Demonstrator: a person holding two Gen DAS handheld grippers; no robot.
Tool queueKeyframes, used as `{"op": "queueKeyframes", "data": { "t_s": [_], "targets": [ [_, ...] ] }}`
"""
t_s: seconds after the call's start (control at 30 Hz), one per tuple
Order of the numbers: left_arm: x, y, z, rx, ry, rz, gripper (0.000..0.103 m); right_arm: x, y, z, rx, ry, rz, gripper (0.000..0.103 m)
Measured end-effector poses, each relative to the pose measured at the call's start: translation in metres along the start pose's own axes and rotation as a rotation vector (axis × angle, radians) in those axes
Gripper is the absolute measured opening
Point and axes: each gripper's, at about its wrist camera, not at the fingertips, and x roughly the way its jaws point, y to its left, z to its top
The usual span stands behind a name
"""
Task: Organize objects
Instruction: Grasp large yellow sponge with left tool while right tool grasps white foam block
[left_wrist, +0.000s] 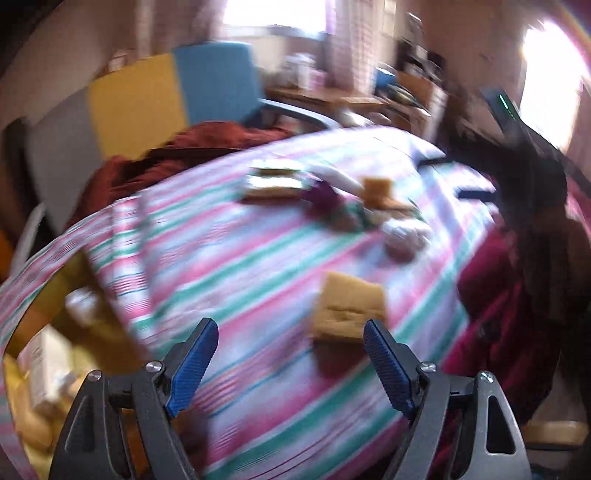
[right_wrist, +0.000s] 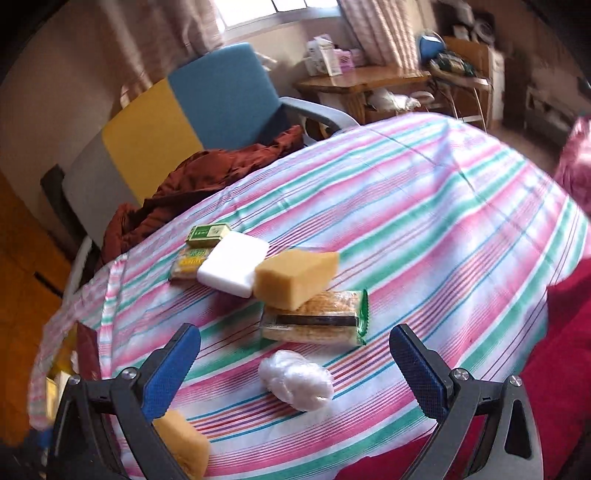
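Note:
On the striped tablecloth (right_wrist: 424, 206) lie a yellow sponge (right_wrist: 295, 277), a white block (right_wrist: 234, 269), two green-and-yellow packets (right_wrist: 207, 236), a wrapped cracker pack (right_wrist: 317, 321) and a white plastic bundle (right_wrist: 295, 380). A second yellow sponge (right_wrist: 184, 443) lies by my right gripper's left finger. My right gripper (right_wrist: 295, 354) is open and empty above the bundle. The left wrist view is blurred. My left gripper (left_wrist: 290, 347) is open and empty, just short of a yellow sponge (left_wrist: 349, 310). The other items (left_wrist: 332, 199) lie beyond it.
A blue, yellow and grey chair (right_wrist: 177, 122) with a rust-red garment (right_wrist: 207, 173) stands behind the table. A wooden desk (right_wrist: 362, 81) with clutter stands at the back. A red cloth (right_wrist: 554, 369) lies at the right. A box of items (left_wrist: 44, 369) shows at lower left.

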Motion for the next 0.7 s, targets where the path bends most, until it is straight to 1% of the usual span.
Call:
{"op": "queueKeyframes", "data": {
  "t_s": [0.07,0.13,0.2,0.23,0.3,0.33,0.37,0.4,0.43,0.53,0.6,0.7],
  "targets": [
    [0.015,-0.019,0.002,0.064,0.020,-0.026,0.085,-0.001,-0.012,0.001,0.088,-0.004,0.077,0.103],
    [0.032,-0.037,0.004,0.114,0.056,-0.044,0.085,0.000,-0.017,0.002,0.122,-0.010,0.089,0.103],
    [0.047,-0.045,0.006,0.128,0.076,-0.066,0.085,0.001,-0.019,0.002,0.144,-0.001,0.112,0.103],
    [0.056,-0.048,0.007,0.129,0.090,-0.061,0.085,0.002,-0.019,0.002,0.150,0.002,0.119,0.103],
    [0.069,-0.049,0.006,0.114,0.104,-0.084,0.084,0.003,-0.020,0.001,0.158,0.002,0.119,0.103],
    [0.072,-0.048,0.006,0.104,0.111,-0.085,0.077,0.003,-0.020,0.001,0.160,0.006,0.124,0.103],
    [0.076,-0.045,0.005,0.086,0.114,-0.069,0.072,0.004,-0.019,0.000,0.162,0.012,0.128,0.103],
    [0.079,-0.041,0.004,0.072,0.112,-0.063,0.065,0.006,-0.019,0.000,0.164,0.019,0.126,0.103],
    [0.079,-0.036,0.003,0.050,0.108,-0.089,0.065,0.008,-0.020,-0.001,0.165,0.026,0.126,0.103],
    [0.078,-0.026,0.003,0.006,0.095,-0.123,0.063,0.011,-0.017,-0.002,0.152,0.042,0.120,0.103],
    [0.078,-0.027,-0.002,0.011,0.082,-0.124,0.063,0.015,-0.014,-0.002,0.130,0.055,0.109,0.103],
    [0.078,-0.034,-0.006,0.041,0.059,-0.103,0.063,0.018,-0.009,-0.003,0.098,0.068,0.092,0.103]
  ]
}}
